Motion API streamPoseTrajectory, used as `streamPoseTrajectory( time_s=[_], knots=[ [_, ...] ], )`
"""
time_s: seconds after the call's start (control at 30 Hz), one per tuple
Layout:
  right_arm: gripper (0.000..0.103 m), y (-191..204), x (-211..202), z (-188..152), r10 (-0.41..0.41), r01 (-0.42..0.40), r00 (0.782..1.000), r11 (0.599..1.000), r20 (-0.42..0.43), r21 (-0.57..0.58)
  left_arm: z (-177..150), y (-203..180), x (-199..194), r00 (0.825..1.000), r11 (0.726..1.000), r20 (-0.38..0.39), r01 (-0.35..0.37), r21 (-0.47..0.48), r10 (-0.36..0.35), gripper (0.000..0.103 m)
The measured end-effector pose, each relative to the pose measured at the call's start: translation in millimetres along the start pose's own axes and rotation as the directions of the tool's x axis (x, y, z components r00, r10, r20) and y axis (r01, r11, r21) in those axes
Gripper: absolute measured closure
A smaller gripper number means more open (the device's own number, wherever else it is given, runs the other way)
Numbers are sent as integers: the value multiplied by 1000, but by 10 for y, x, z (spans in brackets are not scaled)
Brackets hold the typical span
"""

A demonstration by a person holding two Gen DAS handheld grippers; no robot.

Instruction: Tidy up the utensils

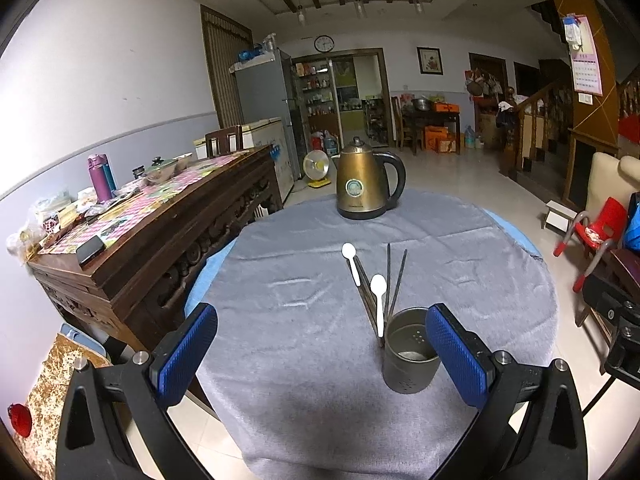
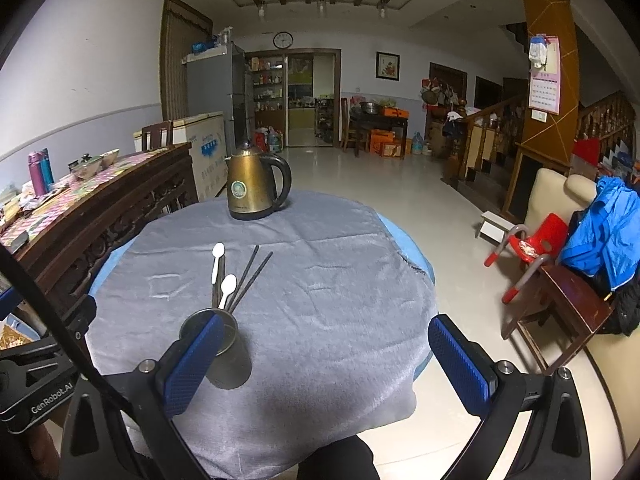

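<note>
Both hand-held grippers' ribbed blue pads [image 1: 182, 354] gape empty beside cylindrical metal holder [image 1: 408, 350].

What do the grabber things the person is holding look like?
The left gripper and the right gripper look alike: black plastic frames with triangle-shaped holes and small silver bolts on top. Each finger ends in a bright blue pad with a bumpy, dotted grip texture. In the right wrist view, the left gripper's black body shows white lettering, "GenRobot.AI", and a black strap runs across it.
</note>
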State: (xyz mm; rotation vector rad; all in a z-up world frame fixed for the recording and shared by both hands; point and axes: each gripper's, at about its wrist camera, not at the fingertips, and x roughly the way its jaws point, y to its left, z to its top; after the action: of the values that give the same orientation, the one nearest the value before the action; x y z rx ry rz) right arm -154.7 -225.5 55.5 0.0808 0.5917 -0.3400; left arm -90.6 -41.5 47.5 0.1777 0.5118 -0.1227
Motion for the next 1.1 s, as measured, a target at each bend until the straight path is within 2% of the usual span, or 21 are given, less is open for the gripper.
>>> streamPoseTrajectory(
  time_s=[0.5,0.6,0.73,0.9,1.03,1.1],
  knots=[
    [0,31,330,28,7,-8,998,1000,-56,-9,37,76,290,998,1000,-56,13,-25,-14,0],
    [0,29,468,87,43,-42,996,999,-83,4,67,193,417,997,999,-73,7,-37,-10,0],
    [0,-18,742,232,143,-135,981,989,-131,67,112,396,612,996,998,-80,-39,-53,35,0],
    [0,13,1156,394,244,-221,951,966,-188,138,128,604,929,990,995,-126,-76,-63,68,0],
    [1,138,1497,463,306,-273,925,948,-227,165,103,730,1251,981,995,-190,-52,-89,34,0],
    [4,214,1714,508,333,-296,910,939,-247,173,83,758,1416,974,995,-226,-28,-99,5,0]
  ],
)
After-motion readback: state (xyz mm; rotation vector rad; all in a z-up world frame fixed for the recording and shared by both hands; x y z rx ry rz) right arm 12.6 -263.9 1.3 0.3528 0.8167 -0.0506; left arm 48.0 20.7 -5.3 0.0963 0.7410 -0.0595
